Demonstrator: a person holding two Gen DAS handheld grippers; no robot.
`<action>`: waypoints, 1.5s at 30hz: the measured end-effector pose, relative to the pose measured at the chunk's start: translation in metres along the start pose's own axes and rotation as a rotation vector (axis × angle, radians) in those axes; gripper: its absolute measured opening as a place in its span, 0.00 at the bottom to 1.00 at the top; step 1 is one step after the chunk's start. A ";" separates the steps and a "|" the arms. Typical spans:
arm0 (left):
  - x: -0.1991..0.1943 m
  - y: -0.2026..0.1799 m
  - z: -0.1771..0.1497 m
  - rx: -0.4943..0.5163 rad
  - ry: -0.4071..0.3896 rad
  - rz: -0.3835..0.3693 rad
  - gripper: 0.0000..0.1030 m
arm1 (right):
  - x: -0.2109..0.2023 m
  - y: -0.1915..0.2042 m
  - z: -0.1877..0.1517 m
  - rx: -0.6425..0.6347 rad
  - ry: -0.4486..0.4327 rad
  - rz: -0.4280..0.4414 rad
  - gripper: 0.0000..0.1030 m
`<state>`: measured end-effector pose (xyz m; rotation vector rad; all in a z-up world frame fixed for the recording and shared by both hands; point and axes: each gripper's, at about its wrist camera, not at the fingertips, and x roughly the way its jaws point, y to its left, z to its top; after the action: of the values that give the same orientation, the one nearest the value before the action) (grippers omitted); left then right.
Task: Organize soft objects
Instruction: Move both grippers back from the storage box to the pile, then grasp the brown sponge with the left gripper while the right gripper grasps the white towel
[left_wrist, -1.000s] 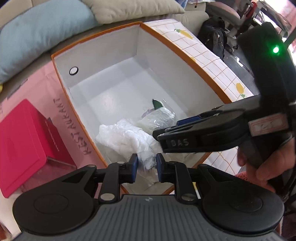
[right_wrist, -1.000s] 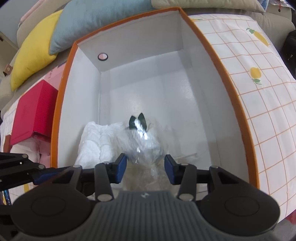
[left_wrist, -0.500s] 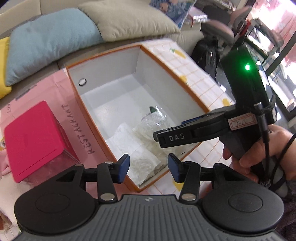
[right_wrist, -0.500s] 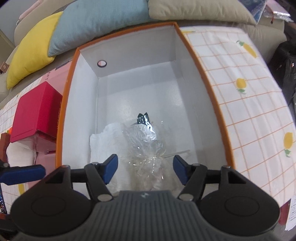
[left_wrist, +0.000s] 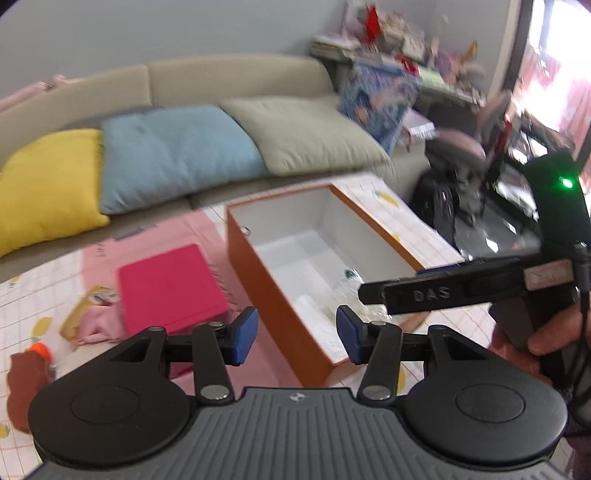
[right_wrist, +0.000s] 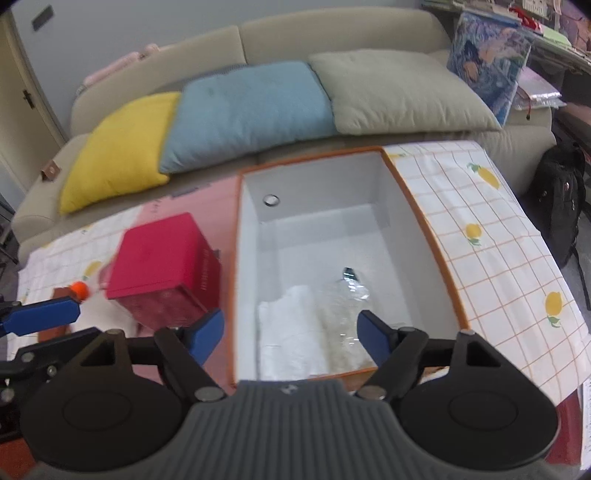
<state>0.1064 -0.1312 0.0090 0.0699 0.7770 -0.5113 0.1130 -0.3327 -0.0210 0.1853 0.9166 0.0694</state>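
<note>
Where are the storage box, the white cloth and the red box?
storage box (right_wrist: 424, 236): right wrist view, inner right wall.
white cloth (right_wrist: 291, 332): right wrist view, middle of the folded fabric.
red box (right_wrist: 162, 247): right wrist view, centre of its top face.

In box (right_wrist: 439, 258): folded cloth (right_wrist: 291, 332) left of plastic bag (right_wrist: 343, 314). Left of box: lidded case (right_wrist: 166, 254). Behind: 3 cushions (right_wrist: 251, 110).

A long beige fabric sofa (right_wrist: 332, 48) stands against a plain grey wall (left_wrist: 184, 33); bright daylight enters a window (left_wrist: 554, 74) at right.
</note>
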 end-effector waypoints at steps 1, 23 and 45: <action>-0.008 0.005 -0.005 -0.013 -0.022 0.010 0.56 | -0.005 0.008 -0.005 -0.006 -0.020 0.009 0.76; -0.090 0.156 -0.132 -0.425 -0.088 0.323 0.57 | 0.020 0.140 -0.079 -0.067 0.046 0.158 0.84; -0.027 0.278 -0.132 -0.493 -0.043 0.454 0.90 | 0.141 0.260 -0.047 -0.196 0.172 0.207 0.85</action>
<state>0.1336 0.1560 -0.1022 -0.2182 0.7966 0.1157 0.1660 -0.0520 -0.1101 0.0921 1.0535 0.3705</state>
